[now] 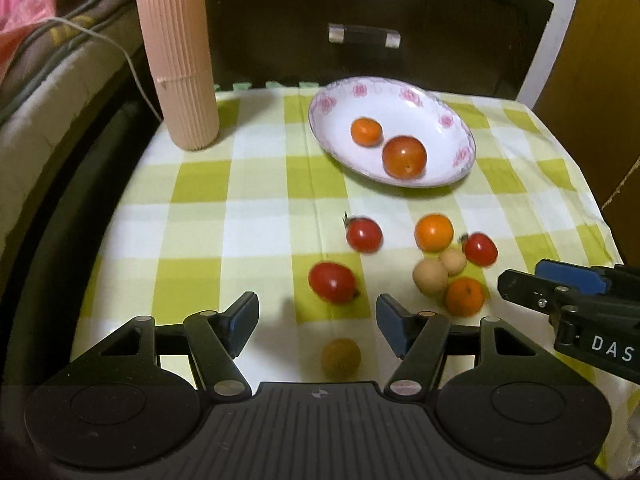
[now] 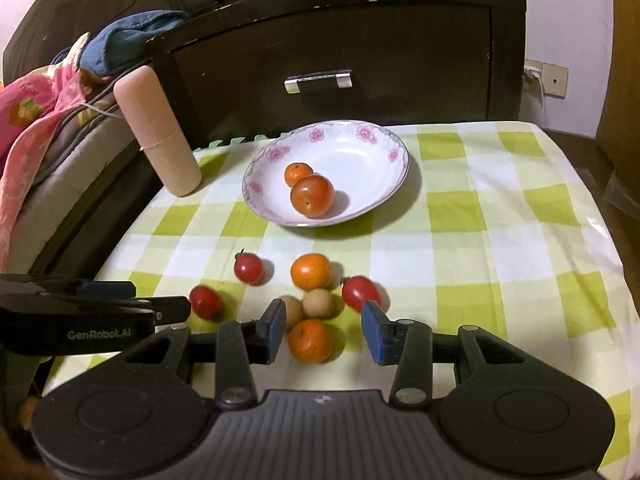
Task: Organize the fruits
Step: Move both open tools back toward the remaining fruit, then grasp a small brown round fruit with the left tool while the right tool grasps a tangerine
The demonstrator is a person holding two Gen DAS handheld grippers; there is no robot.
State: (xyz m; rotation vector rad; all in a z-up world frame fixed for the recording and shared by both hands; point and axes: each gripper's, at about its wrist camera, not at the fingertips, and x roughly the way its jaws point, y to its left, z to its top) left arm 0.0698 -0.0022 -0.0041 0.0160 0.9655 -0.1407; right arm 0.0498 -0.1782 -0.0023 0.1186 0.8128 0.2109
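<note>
Since I've got both grippers low over the loose fruit, the layout makes sense: my left gripper (image 1: 316,322) has its jaws apart with nothing between the pads, and the brownish little fruit (image 1: 341,358) and the nearest cherry tomato (image 1: 333,282) sit right in its lane. My right gripper (image 2: 324,334) is also parted and empty, with the closest orange (image 2: 310,340) lying between its fingers but not pinched yet, so I'd guess that's my next grab. Just past it are two pale beige round fruits (image 2: 318,303) touching each other, another orange (image 2: 311,271), and two more cherry tomatoes, one on the left (image 2: 249,268) and one on the right (image 2: 361,293). The flowered plate (image 2: 384,140) sits farther back and already holds a small orange (image 2: 298,173) and a big tomato (image 2: 312,195), so I figure that's the collection spot and we're maybe a quarter done. Everything sits on a green and white checked cloth (image 2: 500,240) over a low table. A ribbed pink cylinder (image 1: 176,56) stands at the back left corner, out of my way. Behind is a dark wooden drawer front (image 2: 360,40) with a metal handle (image 2: 319,78), and bedding is piled off to the left.
</note>
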